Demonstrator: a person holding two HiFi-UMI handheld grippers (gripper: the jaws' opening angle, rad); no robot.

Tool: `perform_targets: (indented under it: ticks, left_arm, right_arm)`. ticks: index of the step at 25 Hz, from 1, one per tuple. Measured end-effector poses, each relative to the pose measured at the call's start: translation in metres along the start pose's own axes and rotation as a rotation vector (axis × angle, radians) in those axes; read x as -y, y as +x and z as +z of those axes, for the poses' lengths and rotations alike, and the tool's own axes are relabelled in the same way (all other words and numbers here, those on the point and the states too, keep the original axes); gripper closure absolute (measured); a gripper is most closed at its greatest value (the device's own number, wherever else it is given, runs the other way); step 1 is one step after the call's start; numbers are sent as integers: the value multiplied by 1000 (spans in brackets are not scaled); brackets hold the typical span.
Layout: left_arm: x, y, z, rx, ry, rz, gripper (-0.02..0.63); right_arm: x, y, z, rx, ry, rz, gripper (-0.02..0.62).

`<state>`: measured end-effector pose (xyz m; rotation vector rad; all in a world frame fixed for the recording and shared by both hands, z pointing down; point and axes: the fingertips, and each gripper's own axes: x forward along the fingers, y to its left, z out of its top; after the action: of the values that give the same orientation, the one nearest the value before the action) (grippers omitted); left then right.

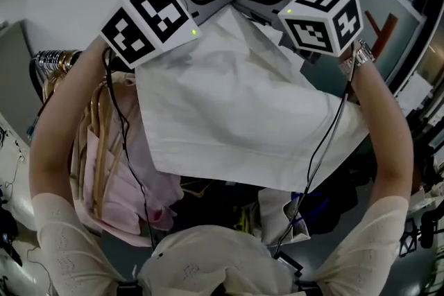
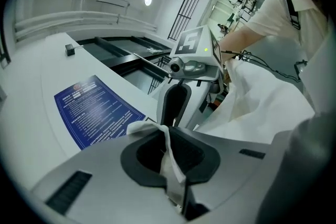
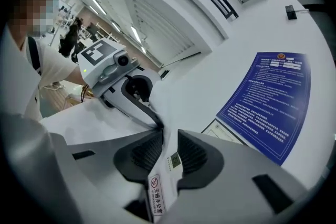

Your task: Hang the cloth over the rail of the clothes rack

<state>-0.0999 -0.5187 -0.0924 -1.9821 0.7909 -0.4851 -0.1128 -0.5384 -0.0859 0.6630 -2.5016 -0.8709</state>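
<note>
Cloth [image 1: 236,107] hangs spread in mid-air before the person, its top edge pinched in the closed jaws of the left gripper [image 2: 169,162] and the right gripper [image 3: 167,160], tips close together; pickup looks done, draping over the rail, not in view, still to do.

Cream knit sleeves [image 1: 62,239]; silver wristwatch [image 1: 361,54]; black cables [image 1: 326,142]; black-white marker cubes [image 1: 149,21].

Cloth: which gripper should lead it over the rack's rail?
Probably left. Both the left gripper and right gripper clamp the cloth, but the hangers hang on the left side.
</note>
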Motion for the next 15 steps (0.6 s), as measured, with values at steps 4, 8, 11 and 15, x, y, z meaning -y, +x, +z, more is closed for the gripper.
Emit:
perform_targets:
  ticks: [4, 8, 11, 15]
  left_arm:
    - [-2, -1, -1, -14, 9, -15, 584]
    - [-8, -7, -4, -74, 77, 9, 584]
    - [-24, -24, -5, -81, 99, 64, 584]
    - [-38, -50, -4, -70, 63, 106, 584]
  right_arm:
    - [2, 4, -1, -12, 37, 8, 551]
    - [13, 8, -13, -42, 91, -33, 566]
    - [23, 6, -28, -63, 124, -57, 566]
    - [22, 4, -25, -24, 143, -39, 565]
